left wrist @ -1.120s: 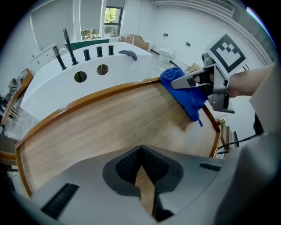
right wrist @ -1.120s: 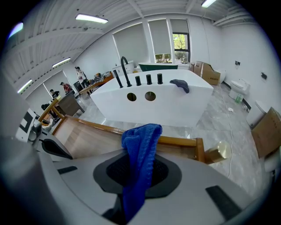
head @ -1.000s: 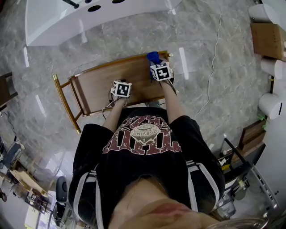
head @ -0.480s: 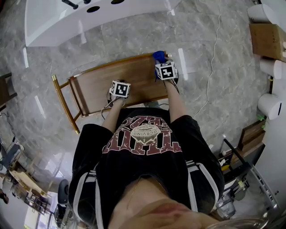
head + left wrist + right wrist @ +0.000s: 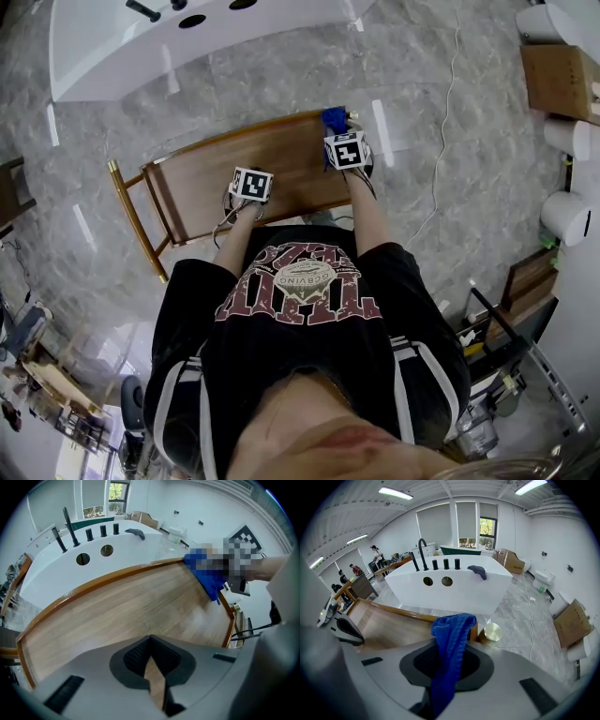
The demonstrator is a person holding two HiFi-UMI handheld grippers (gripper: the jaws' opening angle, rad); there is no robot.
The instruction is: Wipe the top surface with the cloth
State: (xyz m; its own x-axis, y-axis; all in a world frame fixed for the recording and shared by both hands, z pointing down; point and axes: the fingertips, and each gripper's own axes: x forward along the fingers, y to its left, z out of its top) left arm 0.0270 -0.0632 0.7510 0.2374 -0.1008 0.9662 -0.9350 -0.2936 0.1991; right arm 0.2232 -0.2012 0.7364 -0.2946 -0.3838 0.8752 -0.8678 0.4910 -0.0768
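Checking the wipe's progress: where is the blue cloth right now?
Head view: the blue cloth is clamped in the right gripper at the wooden top's far right corner.

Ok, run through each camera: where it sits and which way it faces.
Head view: on the person's head, facing steeply down at the wooden table top; shirt, forearms, left claw and right claw show.
Left gripper view: on the left claw, facing across the table top toward the white bathtub; its shut, empty jaws show.
Right gripper view: on the right claw, facing the bathtub past the table corner; jaws pinch the blue cloth.
Shared: all three see the cloth.
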